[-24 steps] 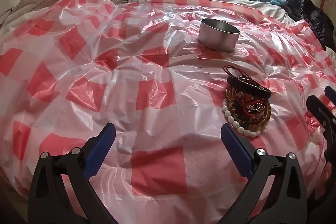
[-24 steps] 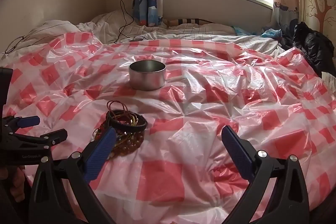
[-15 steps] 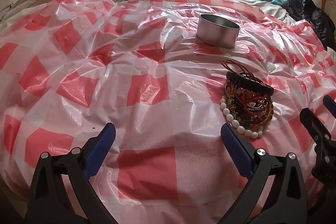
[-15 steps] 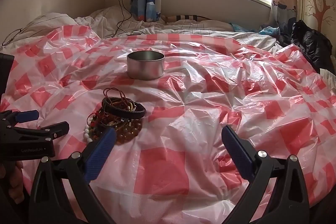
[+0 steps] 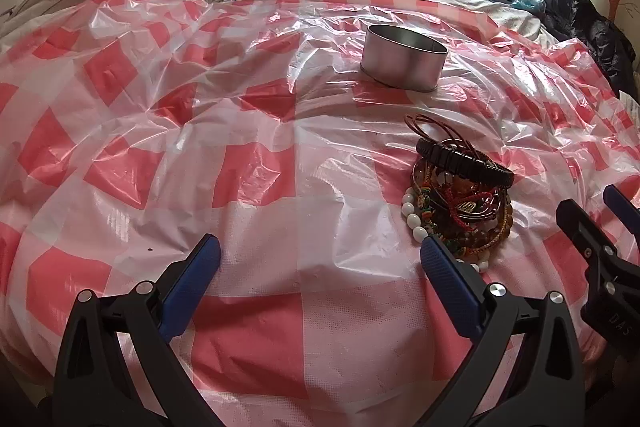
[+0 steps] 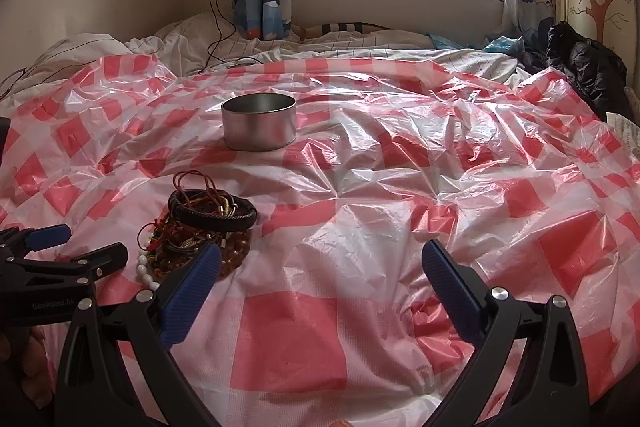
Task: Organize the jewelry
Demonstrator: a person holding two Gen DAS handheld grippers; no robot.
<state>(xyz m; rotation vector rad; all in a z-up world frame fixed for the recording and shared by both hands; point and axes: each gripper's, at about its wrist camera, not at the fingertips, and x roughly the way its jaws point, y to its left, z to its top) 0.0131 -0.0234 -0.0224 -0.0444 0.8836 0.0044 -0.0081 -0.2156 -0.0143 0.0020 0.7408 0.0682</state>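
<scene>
Jewelry pile (image 5: 460, 199) is the whole story right now: a heap of bracelets sitting on the red-and-white checked plastic sheet (image 5: 256, 131), with nothing in the metal tin (image 5: 402, 61) as far as we can see.

Both claws are spread wide with nothing between the pads. Our left claw (image 5: 320, 259) has the pile just off the tip of its right finger (image 5: 448, 283), slightly ahead and to the right. Our right claw (image 6: 320, 263) has the same pile ahead and off to the left, partly hidden behind its left finger (image 6: 192, 283). So the heap sits between the 2 claws, close to both, and neither one touches it.

The tin is further out, straight beyond the pile from either claw, well apart from it.

The pile is roughly round, so no real long axis there. The black braided band (image 6: 212, 213) on top lies as a flat loop, stretched a bit left to right.

Our guess is either hand could go first. The left looks a touch nearer, it just has to swing right and dip. Tangled cords might drag neighbours along.
</scene>
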